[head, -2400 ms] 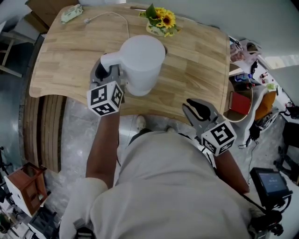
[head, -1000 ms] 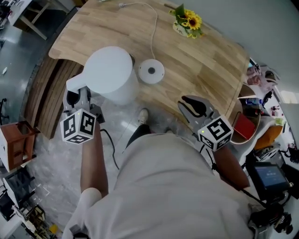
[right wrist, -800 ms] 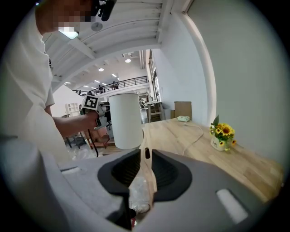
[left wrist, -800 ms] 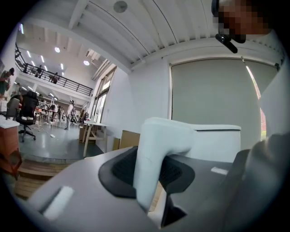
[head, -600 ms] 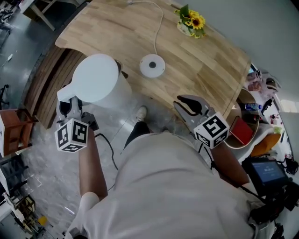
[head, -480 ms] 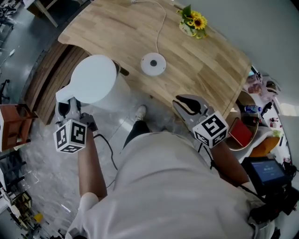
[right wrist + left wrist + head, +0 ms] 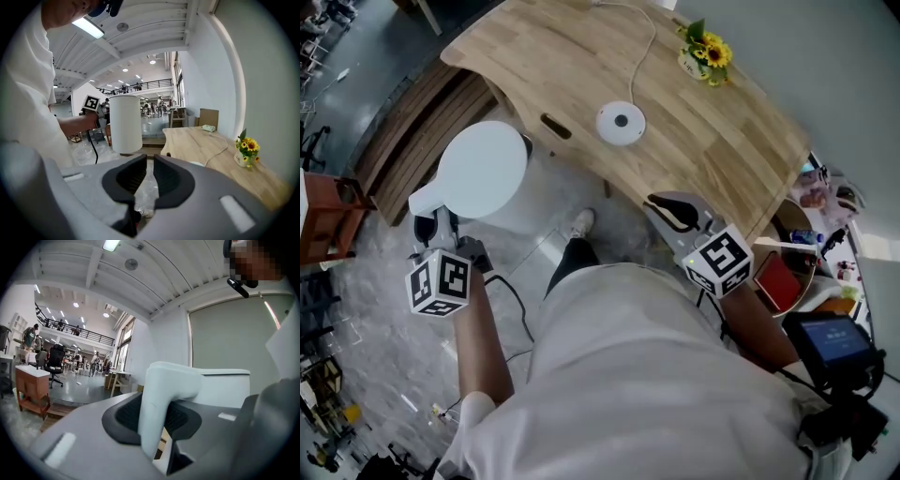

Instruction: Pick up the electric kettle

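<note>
Left gripper (image 7: 157, 420): my jaws are clamped on the kettle handle (image 7: 164, 390), one dark pad on each side of it, the handle standing upright between them.
Kettle (image 7: 483, 171): white, held upright in the air. Its body sits just beyond my left jaws, with the handle turned back toward me. The head view shows it over the floor (image 7: 375, 309), clear of the table (image 7: 722, 155).
Kettle seen from my right gripper: it hangs ahead and to the left of those jaws, well apart from them, its flat underside showing above the floor.
Right gripper (image 7: 146, 161): jaws drawn together to a thin slit, nothing between them. It tilts down near the table's near edge.
Kettle stand (image 7: 621, 123): a white round disc lying on the table, ahead of my right gripper and well off to the right of my left one, apart from the kettle.
Cord (image 7: 649, 42): white, running across the tabletop from the stand away from both grippers.
Flowers (image 7: 706, 52): a small pot of yellow blooms at the far side of the table, beyond the stand; from my right gripper they stand ahead and to the right.
Left arm (image 7: 478, 347): bare forearm reaching out to the left gripper, whose marker cube (image 7: 439, 283) sits behind the jaws, nearer me.
</note>
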